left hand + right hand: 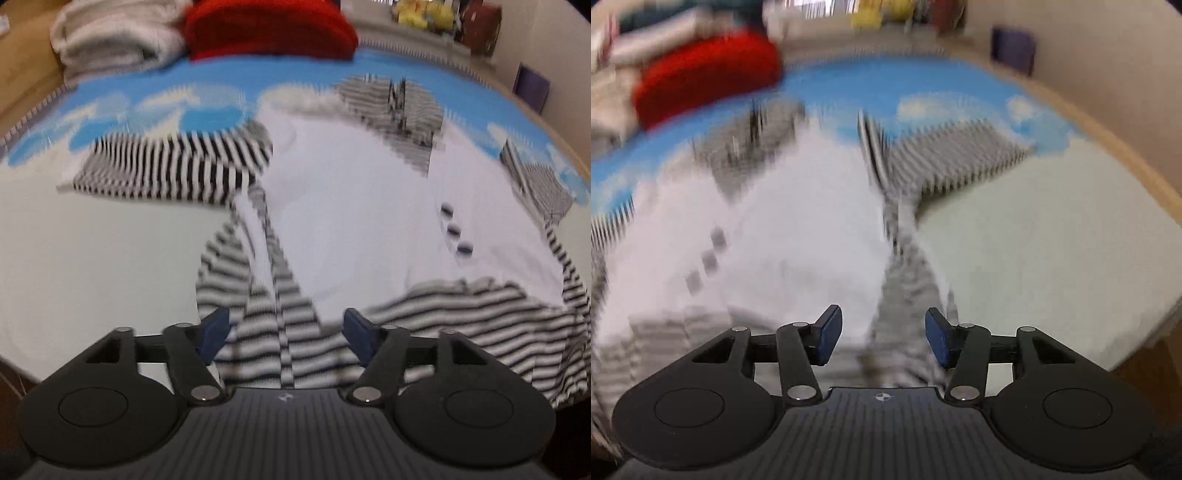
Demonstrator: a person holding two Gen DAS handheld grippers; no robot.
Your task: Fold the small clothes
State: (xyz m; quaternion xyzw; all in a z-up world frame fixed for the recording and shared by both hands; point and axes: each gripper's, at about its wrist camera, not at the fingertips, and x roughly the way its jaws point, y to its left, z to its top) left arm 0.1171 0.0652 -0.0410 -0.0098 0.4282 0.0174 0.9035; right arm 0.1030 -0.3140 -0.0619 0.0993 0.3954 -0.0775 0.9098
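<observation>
A small garment (369,221) with a white front, three dark buttons (454,230) and black-and-white striped sleeves lies spread on a cloud-print sheet (92,258). One striped sleeve (173,166) stretches out to the left. My left gripper (287,334) is open above the striped fabric at the garment's near edge, and its blue pads (216,332) touch nothing. The right wrist view is blurred. There the same garment (798,229) shows with its other sleeve (960,155) out to the right. My right gripper (883,334) is open over a striped fold and grips nothing.
A red cushion (269,29) and a folded white blanket (114,37) sit at the far end of the sheet. Yellow soft toys (421,14) and a purple box (532,88) stand beyond. A wooden edge (1126,155) borders the right side.
</observation>
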